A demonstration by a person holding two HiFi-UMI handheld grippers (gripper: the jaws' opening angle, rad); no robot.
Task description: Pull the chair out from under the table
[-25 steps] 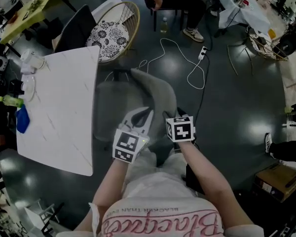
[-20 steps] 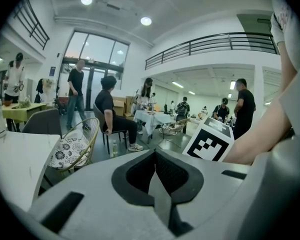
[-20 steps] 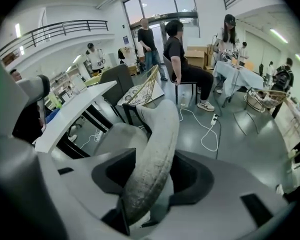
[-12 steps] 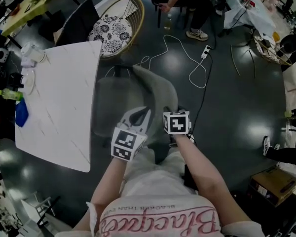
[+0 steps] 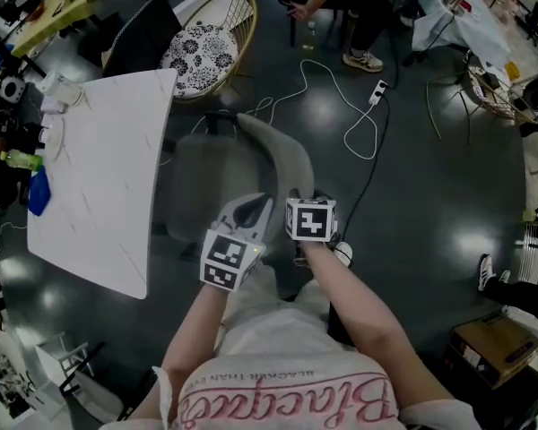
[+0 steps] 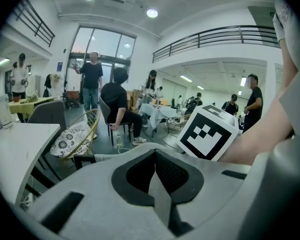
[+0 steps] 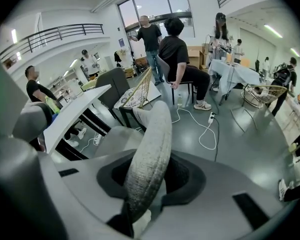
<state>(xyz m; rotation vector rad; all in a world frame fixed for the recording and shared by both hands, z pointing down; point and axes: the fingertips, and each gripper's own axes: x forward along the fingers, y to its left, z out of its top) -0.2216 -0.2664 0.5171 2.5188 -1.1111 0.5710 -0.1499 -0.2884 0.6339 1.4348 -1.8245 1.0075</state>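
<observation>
Dark glossy floor (image 5: 430, 195). White table (image 5: 99, 177) at left. Left gripper (image 6: 157, 184): jaws together, nothing between them. Grey chair (image 5: 278, 155) stands just beside the table's right edge. Right gripper (image 7: 150, 176): jaws closing on the chair's backrest.

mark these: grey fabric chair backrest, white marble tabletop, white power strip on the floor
Grey fabric chair backrest (image 5: 282, 150): head view, middle of its curved top edge.
White marble tabletop (image 5: 108, 177): head view, bare centre of the slab.
White power strip (image 5: 377, 92): head view, middle of its casing.
</observation>
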